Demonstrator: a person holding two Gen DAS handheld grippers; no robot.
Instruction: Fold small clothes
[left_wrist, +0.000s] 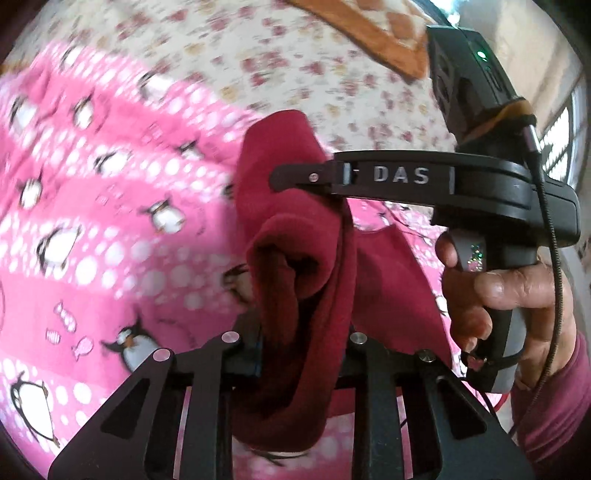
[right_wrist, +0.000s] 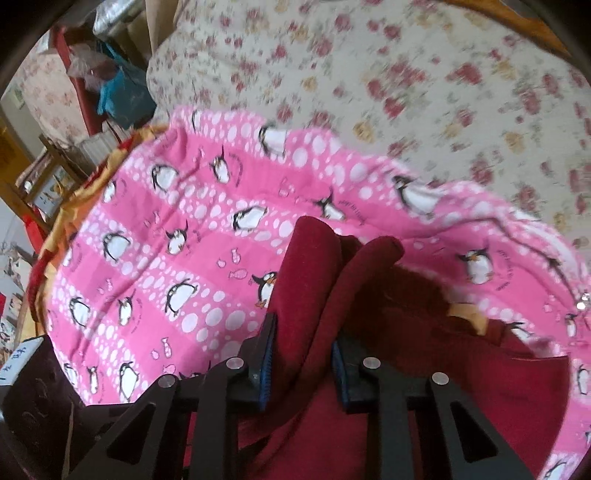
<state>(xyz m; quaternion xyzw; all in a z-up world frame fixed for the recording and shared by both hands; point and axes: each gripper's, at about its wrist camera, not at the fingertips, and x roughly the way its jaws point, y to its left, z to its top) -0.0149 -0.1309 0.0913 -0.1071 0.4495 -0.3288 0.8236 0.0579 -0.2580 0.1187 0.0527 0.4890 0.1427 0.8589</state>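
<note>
L gripper (left_wrist: 299, 354): fingers pinching a bunched fold of the dark red garment (left_wrist: 295, 236); cloth rises between the fingers and hangs over them, so pads are hidden in the left wrist view. R gripper (right_wrist: 303, 373): fingers also pinching the same red garment (right_wrist: 325, 280), blue pads pressed on a thick fold from both sides. In the left wrist view the R gripper (left_wrist: 295, 177) comes in from the right, its fingertip end at the top edge of the red cloth; a hand (left_wrist: 491, 295) w/ pink sleeve wraps its handle.

Garment position: bunched up, lifted off the pink penguin blanket (right_wrist: 184, 229), w/ the rest trailing down to the lower right in the right wrist view.

Edges/room: blanket's far edge is wavy, lies on the floral bedsheet (right_wrist: 406, 74). Sheet beyond that edge is bare, wide open. Blanket's left edge runs along an orange-yellow border (right_wrist: 74, 206) at the bed side; past it, cluttered furniture, blurry. Orange patterned cloth (left_wrist: 369, 29) at top of the left wrist view, well apart from garment.
</note>
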